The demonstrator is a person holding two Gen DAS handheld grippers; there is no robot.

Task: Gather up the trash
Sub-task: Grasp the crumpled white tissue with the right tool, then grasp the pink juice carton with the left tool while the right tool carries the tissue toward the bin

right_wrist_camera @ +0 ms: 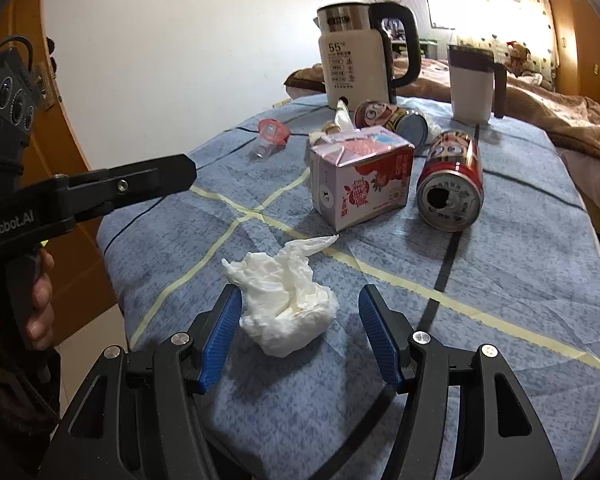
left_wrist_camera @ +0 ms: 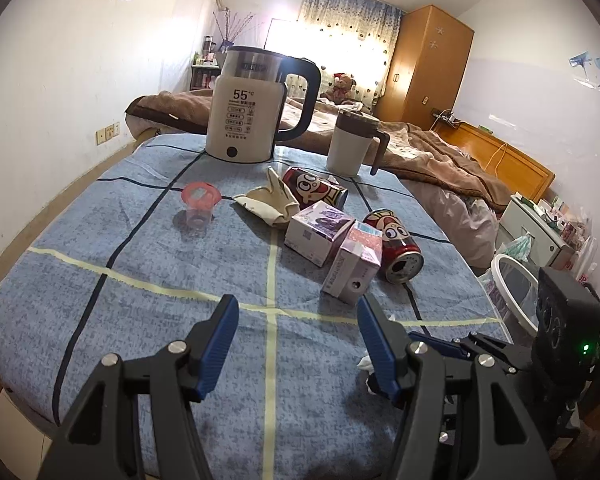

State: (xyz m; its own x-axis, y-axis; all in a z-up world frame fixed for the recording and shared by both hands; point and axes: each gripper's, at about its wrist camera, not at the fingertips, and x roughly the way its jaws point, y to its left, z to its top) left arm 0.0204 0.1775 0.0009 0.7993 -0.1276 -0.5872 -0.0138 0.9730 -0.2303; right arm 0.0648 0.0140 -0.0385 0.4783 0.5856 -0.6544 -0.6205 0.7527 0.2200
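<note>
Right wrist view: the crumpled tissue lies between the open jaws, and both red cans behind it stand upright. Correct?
Not quite. Right wrist view: the crumpled tissue does lie between the right gripper's open jaws, but both red cans lie on their sides.

A lived-in home bedroom: an unmade bed [left_wrist_camera: 420,148] with brown blankets and a teddy bear [left_wrist_camera: 342,87], a wooden wardrobe [left_wrist_camera: 428,68], floral curtains [left_wrist_camera: 348,20] over a bright window, wall stickers, and an electric kettle [left_wrist_camera: 246,108] on a cloth-covered counter [left_wrist_camera: 140,272].
</note>
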